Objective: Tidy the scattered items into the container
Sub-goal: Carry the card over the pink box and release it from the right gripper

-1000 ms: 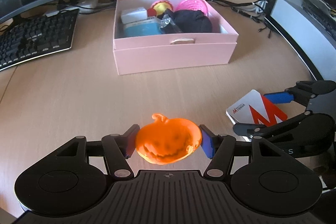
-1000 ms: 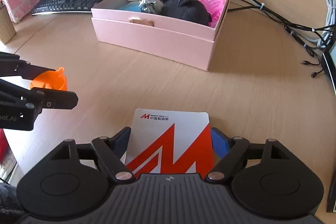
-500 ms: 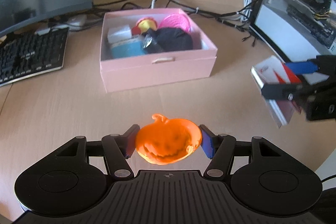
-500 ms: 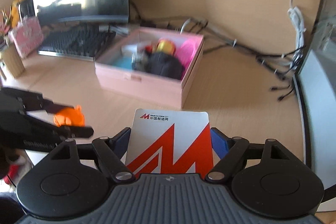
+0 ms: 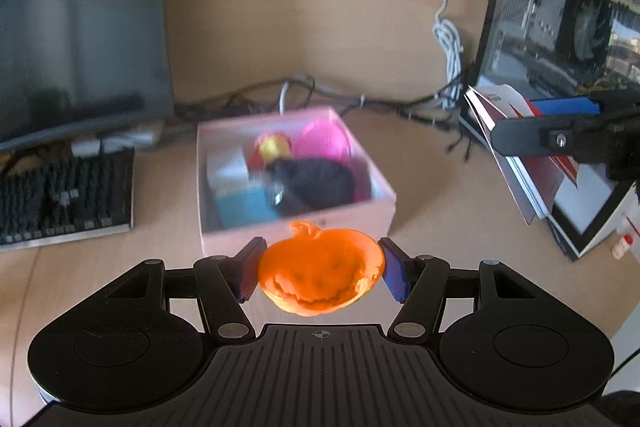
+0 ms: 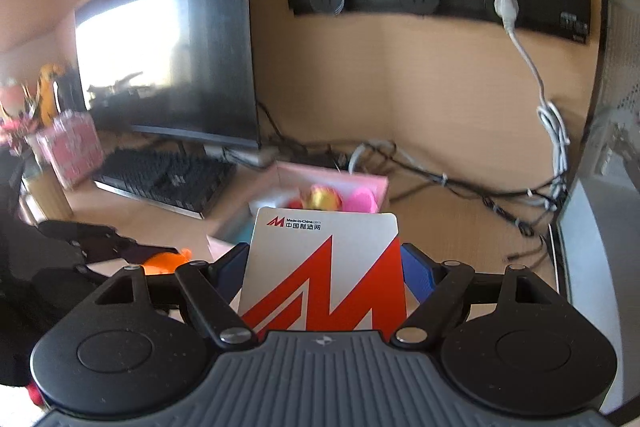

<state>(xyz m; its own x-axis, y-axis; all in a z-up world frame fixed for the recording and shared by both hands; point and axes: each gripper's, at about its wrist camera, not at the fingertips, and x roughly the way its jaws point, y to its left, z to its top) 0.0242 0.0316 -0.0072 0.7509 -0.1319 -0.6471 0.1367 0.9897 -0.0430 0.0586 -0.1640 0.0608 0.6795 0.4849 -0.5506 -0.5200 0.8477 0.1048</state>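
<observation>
our left claw (image 5: 320,269) pinched the orange pumpkin (image 5: 318,267) in the air, short of the pink box (image 5: 296,223) on the desk (image 5: 440,211). our right claw (image 6: 322,277) gripped the red-and-white booklet (image 6: 324,275) by its edges, also aloft.

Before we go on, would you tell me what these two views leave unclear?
- Left wrist view: items in the pink box are motion-blurred; the blue one stays unidentifiable.
- Right wrist view: the booklet hides most of the box.
- Right wrist view: the pumpkin is mostly hidden behind the gripper's arm.
</observation>
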